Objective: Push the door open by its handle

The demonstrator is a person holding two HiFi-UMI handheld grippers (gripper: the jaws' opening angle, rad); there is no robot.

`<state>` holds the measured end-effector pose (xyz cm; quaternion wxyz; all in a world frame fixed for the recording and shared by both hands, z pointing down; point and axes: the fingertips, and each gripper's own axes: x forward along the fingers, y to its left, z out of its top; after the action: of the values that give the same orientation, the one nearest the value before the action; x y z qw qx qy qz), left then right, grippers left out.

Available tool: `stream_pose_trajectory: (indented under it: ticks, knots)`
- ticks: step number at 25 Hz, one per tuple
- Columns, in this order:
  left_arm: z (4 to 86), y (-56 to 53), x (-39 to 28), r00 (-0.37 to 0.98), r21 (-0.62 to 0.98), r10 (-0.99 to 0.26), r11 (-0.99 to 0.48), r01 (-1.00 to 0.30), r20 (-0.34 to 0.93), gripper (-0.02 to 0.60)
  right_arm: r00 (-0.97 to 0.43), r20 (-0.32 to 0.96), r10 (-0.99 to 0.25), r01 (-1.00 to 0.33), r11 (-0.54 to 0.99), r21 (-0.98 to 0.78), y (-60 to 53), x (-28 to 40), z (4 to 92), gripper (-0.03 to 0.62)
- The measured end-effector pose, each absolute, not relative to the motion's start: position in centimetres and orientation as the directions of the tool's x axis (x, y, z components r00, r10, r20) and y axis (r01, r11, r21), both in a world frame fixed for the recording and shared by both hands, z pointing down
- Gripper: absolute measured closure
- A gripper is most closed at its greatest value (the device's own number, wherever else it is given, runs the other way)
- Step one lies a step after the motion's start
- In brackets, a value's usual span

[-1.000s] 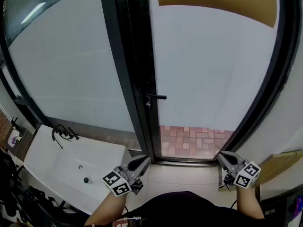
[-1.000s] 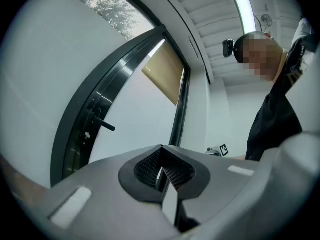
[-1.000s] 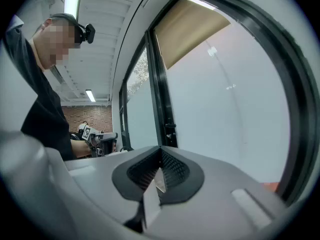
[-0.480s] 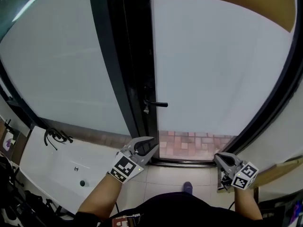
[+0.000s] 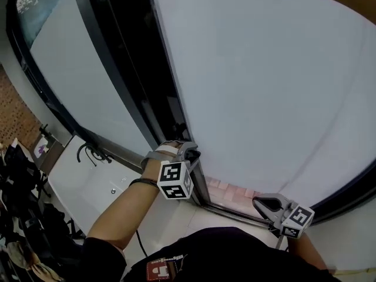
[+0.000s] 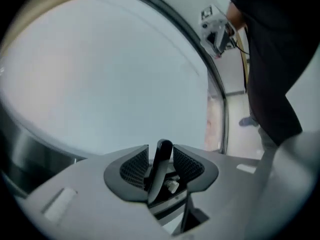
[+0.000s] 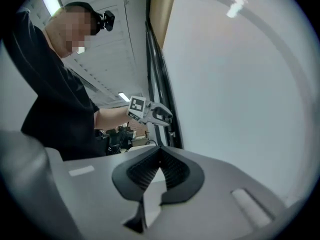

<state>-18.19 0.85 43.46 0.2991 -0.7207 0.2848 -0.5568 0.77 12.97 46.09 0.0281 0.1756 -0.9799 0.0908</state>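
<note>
The door is a frosted glass panel [image 5: 264,87] in a black frame [image 5: 170,110]. My left gripper [image 5: 191,153] is up at the frame's edge, where it covers the handle in the head view. In the left gripper view the black handle lever [image 6: 163,149] stands upright between the two pads of the left gripper [image 6: 161,154]. The jaws have just been opening and stand open round the lever, close on both sides. My right gripper [image 5: 258,203] hangs low at the right, shut and empty, with its pads [image 7: 170,169] meeting at the tip.
A white basin [image 5: 88,181] with a black tap [image 5: 94,154] sits at the lower left under a fixed glass pane [image 5: 76,69]. Red paving [image 5: 232,191] shows past the threshold. Dark clutter [image 5: 23,216] lies at the far left.
The left gripper went up and forward from waist height to the door handle, rolled over, and its jaws opened round the lever. The view has closed in on the door.
</note>
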Motion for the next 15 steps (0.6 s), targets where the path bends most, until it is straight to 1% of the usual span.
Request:
stream_pose_trajectory:
  ticks: [3, 6, 8, 9, 10, 11, 15]
  knots:
    - [46.5, -2.3, -18.0, 0.073, -0.713, -0.709, -0.697, 0.077, 0.702, 0.446, -0.960, 0.071, -0.270, -0.279, 0.943, -0.182, 10.0, 0.6, 46.4, 0.594]
    - [48.5, -3.9, -17.9, 0.006, -0.679, -0.690, -0.711, 0.181, 0.724, 0.446, -0.969, 0.065, -0.240, -0.248, 0.948, -0.199, 8.4, 0.3, 46.6, 0.594]
    - [49.5, -4.5, -17.9, -0.012, -0.673, -0.694, -0.702, 0.231, 0.720, 0.455, -0.970, 0.076, -0.232, -0.243, 0.950, -0.196, 7.8, -0.2, 46.9, 0.594]
    - [49.6, -4.6, -17.7, -0.006, -0.681, -0.703, -0.690, 0.244, 0.711, 0.473, -0.970, 0.078, -0.231, -0.242, 0.950, -0.196, 7.6, -0.4, 46.9, 0.594]
    - [49.5, -4.7, -17.6, 0.003, -0.692, -0.715, -0.677, 0.251, 0.699, 0.536, -0.970, 0.078, -0.230, -0.241, 0.950, -0.201, 7.5, -0.6, 46.9, 0.594]
    - [49.3, -4.7, -17.5, 0.008, -0.700, -0.723, -0.666, 0.258, 0.691, 0.578, -0.971, 0.080, -0.225, -0.237, 0.949, -0.207, 7.5, -0.9, 46.8, 0.594]
    - [49.5, -4.9, -17.5, 0.005, -0.699, -0.728, -0.656, 0.285, 0.685, 0.579, -0.974, 0.082, -0.210, -0.224, 0.949, -0.224, 6.3, -2.3, 47.1, 0.594]
